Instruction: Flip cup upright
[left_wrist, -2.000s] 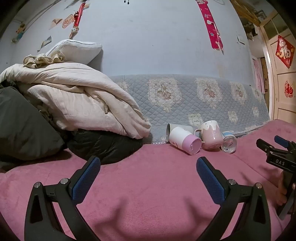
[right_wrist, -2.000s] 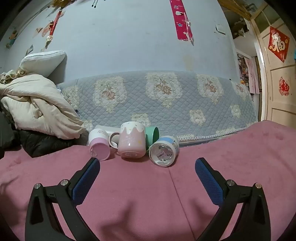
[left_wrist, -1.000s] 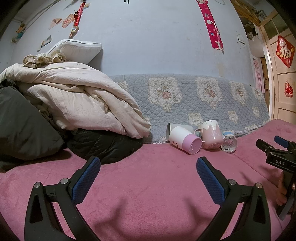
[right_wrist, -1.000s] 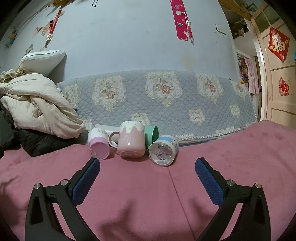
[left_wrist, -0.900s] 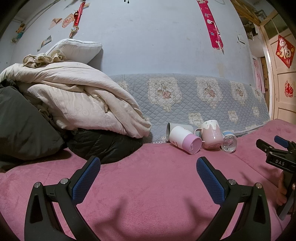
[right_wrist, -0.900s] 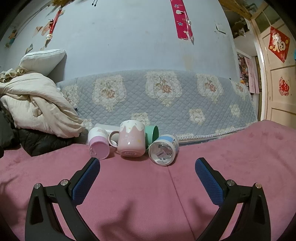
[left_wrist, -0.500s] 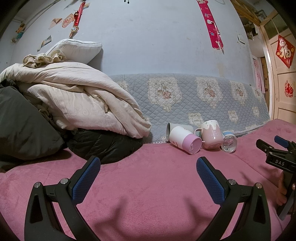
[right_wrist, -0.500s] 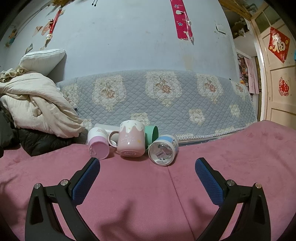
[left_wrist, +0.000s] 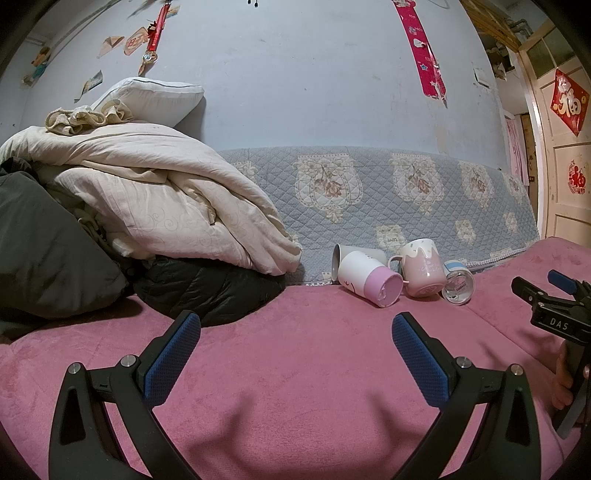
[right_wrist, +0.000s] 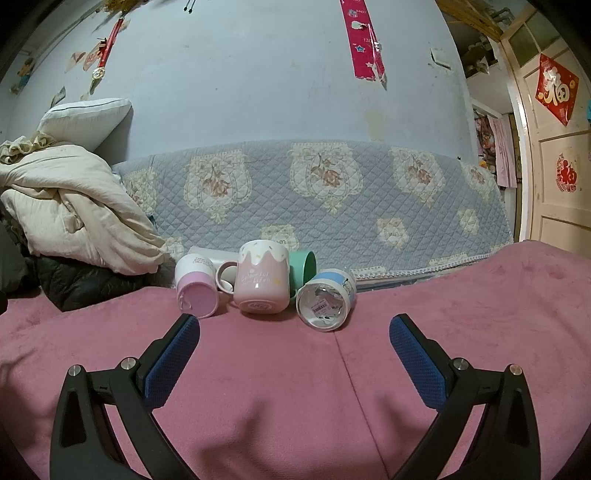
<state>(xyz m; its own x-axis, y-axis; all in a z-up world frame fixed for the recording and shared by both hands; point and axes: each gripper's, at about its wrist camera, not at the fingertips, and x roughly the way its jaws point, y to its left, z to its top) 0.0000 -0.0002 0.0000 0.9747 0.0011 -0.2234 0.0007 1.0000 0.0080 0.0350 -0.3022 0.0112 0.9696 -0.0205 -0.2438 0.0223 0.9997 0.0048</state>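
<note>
Several cups lie in a cluster on the pink bed cover against the quilted backrest. A white and pink cup (right_wrist: 195, 288) lies on its side, base toward me. A pink mug (right_wrist: 263, 282) stands upside down. A clear cup with a blue band (right_wrist: 325, 298) lies on its side, and a green cup (right_wrist: 303, 267) lies behind. They also show in the left wrist view: the white and pink cup (left_wrist: 369, 278), the mug (left_wrist: 423, 267), the clear cup (left_wrist: 458, 286). My right gripper (right_wrist: 294, 354) is open, short of the cups. My left gripper (left_wrist: 295, 354) is open, farther back and to the left.
A pile of cream bedding (left_wrist: 155, 206) and a black jacket (left_wrist: 207, 288) fill the left. A grey quilted backrest (right_wrist: 332, 199) runs behind the cups. The right gripper's body (left_wrist: 557, 317) shows at the right edge of the left wrist view. A door (right_wrist: 554, 166) is at the far right.
The right gripper has crept slightly closer to the cups. The left gripper and the cups have not visibly moved.
</note>
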